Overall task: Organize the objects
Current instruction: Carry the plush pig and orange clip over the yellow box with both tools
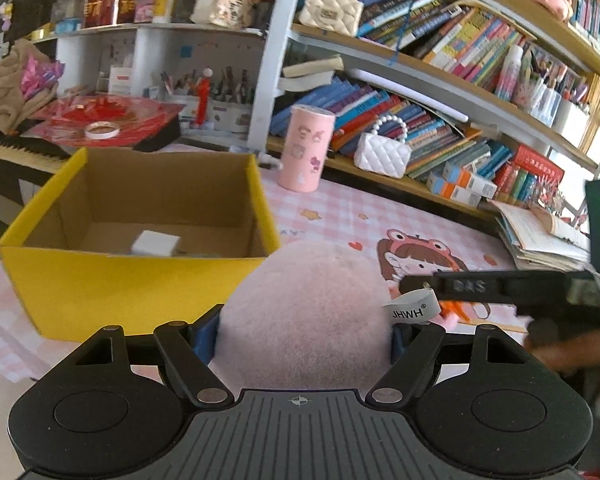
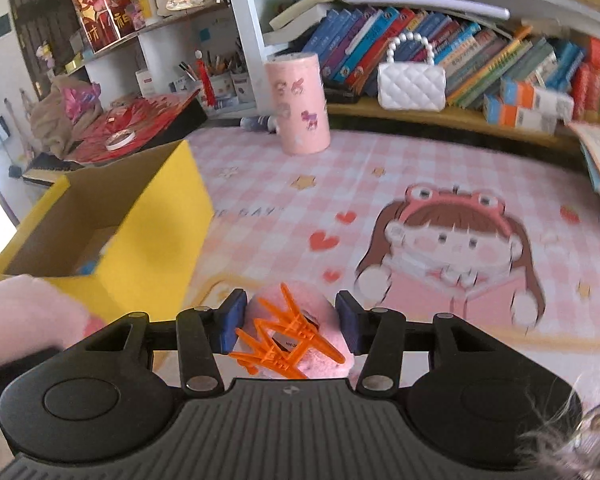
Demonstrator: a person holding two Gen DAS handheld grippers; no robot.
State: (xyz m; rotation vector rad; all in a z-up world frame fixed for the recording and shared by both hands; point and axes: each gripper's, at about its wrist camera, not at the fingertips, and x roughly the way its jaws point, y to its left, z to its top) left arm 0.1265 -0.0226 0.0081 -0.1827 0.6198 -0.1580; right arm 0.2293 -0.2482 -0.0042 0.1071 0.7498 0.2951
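Pink checkered tablecloth (image 2: 380, 160) lies bare beside the yellow box (image 1: 100, 280); both grippers' fingers pinch pink plush (image 1: 304, 312).

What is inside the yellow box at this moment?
In the left wrist view, the yellow box holds a small white block on its brown floor. The near wall hides the front strip of the floor. The right wrist view shows something blue inside, too blurred to name.

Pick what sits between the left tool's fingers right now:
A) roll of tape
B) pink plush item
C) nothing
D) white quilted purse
B: in the left wrist view the left tool has its blue pads against both sides of the fuzzy pink plush item; the white quilted purse sits on the shelf.
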